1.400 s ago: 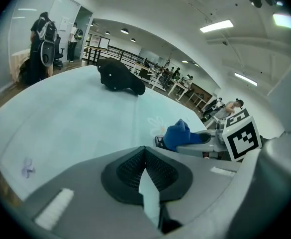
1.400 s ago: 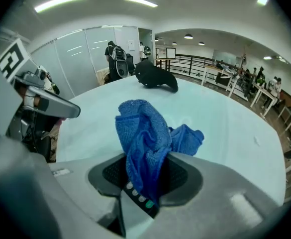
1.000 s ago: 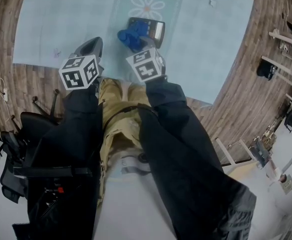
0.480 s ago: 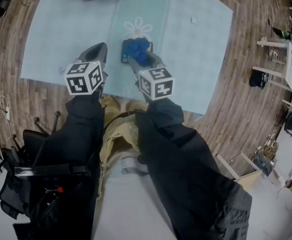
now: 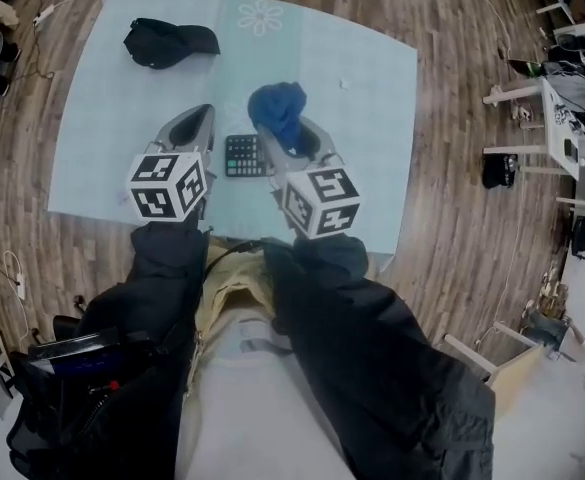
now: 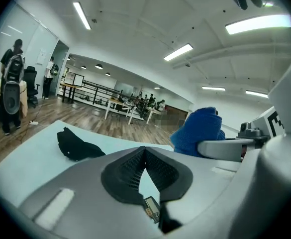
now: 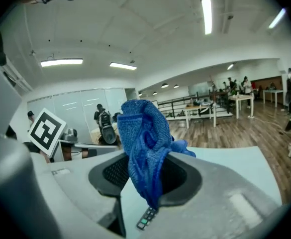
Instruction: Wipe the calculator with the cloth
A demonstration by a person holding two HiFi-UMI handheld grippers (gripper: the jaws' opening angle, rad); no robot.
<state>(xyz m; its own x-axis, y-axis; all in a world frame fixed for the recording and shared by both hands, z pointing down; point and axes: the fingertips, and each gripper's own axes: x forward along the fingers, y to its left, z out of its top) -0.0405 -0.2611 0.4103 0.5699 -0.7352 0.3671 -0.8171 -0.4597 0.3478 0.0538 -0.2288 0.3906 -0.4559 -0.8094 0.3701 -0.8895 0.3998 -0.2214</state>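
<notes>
Blue cloth (image 5: 277, 106) is clamped in the right tongs (image 7: 146, 171), held off the calculator (image 5: 244, 155). Left tongs (image 6: 144, 156) are closed and empty. Wiping likely remains.

The dark calculator (image 5: 244, 155) lay flat, keys up; the bunched blue cloth (image 5: 280, 113) hung at its one o'clock.

Large open-plan office or lab hall. Brown wood-plank floor (image 5: 462, 168) throughout; long white ceiling strip lights (image 6: 177, 52); rows of white-topped desks on thin legs (image 7: 201, 106); people standing (image 6: 12, 83) among them.
</notes>
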